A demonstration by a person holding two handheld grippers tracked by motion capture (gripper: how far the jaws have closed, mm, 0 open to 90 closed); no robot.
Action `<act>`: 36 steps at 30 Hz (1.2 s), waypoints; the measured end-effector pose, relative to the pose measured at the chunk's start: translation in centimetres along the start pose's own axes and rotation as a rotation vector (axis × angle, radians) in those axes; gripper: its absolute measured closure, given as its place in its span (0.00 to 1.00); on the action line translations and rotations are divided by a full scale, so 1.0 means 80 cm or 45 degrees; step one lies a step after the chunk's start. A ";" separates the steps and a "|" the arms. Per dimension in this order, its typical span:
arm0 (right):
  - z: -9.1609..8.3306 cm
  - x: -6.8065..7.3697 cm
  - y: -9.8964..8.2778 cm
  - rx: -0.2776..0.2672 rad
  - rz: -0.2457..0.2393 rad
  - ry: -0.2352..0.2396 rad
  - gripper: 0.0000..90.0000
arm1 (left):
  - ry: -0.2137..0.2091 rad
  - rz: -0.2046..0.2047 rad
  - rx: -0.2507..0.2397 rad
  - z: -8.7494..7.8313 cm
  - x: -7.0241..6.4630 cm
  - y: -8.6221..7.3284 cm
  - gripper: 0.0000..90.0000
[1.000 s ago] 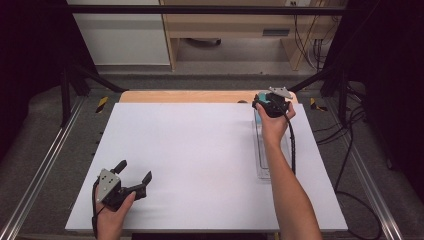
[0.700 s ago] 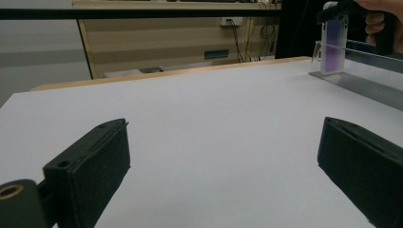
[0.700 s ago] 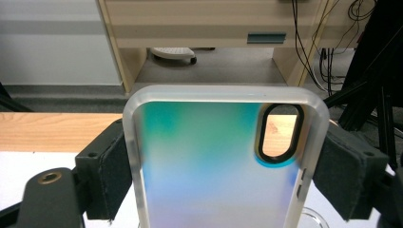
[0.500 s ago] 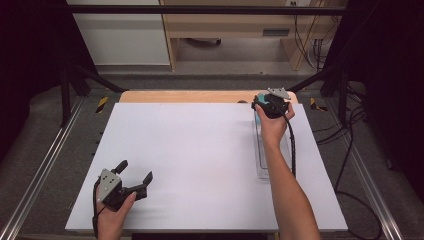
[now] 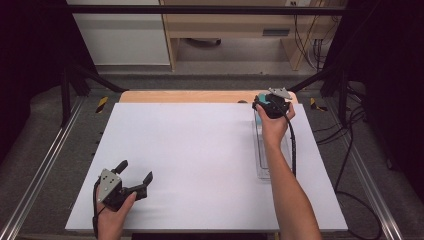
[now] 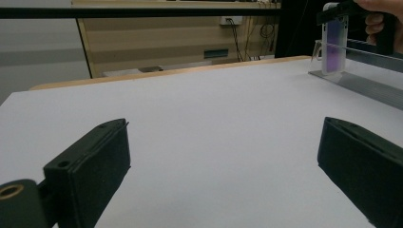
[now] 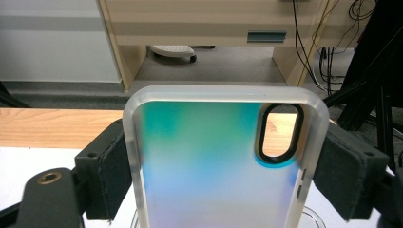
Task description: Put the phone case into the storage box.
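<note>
A phone case [image 7: 214, 166] with a clear rim and a teal-to-blue-to-violet back stands upright between the pads of my right gripper [image 7: 225, 175], which is shut on its two long sides. Its camera cut-out [image 7: 280, 130] is at the upper right. In the high view the right gripper [image 5: 270, 106] is at the far right of the white table [image 5: 200, 150], over the far end of a clear plastic holder [image 5: 261, 155]. My left gripper [image 5: 135, 171] rests near the front left corner, open and with nothing between its fingers. The left gripper view shows the case [image 6: 332, 42] far off.
A wooden strip [image 5: 200, 96] runs along the table's far edge. Metal rails [image 5: 45, 165] flank the table on both sides. Cables [image 5: 350, 150] lie on the floor at the right. A cabinet [image 5: 225, 30] stands behind.
</note>
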State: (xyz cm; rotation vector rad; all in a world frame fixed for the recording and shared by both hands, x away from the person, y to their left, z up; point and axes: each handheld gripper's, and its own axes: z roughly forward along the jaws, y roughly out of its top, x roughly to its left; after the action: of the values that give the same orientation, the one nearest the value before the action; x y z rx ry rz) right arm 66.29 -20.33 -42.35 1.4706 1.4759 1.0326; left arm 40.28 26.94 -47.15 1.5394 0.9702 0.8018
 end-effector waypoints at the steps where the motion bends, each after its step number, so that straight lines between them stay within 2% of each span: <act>1: 0.000 0.000 0.000 0.000 0.000 0.001 0.19 | 0.000 0.001 0.000 0.000 0.000 0.000 0.04; 23: 0.002 0.001 0.000 0.002 -0.013 0.005 0.19 | -0.003 0.001 0.002 0.001 -0.001 0.000 0.04; 31: 0.001 0.001 -0.001 0.012 -0.012 0.023 0.18 | -0.003 -0.003 0.005 0.001 -0.002 -0.001 0.04; 36: 0.002 0.004 -0.001 0.013 -0.029 0.024 0.18 | -0.004 -0.005 0.001 0.001 -0.003 0.000 0.04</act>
State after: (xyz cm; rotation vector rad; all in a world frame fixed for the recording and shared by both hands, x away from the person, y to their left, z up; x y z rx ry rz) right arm 66.38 -20.00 -42.46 1.4515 1.5099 1.0295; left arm 40.23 26.70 -47.19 1.5388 0.9712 0.7966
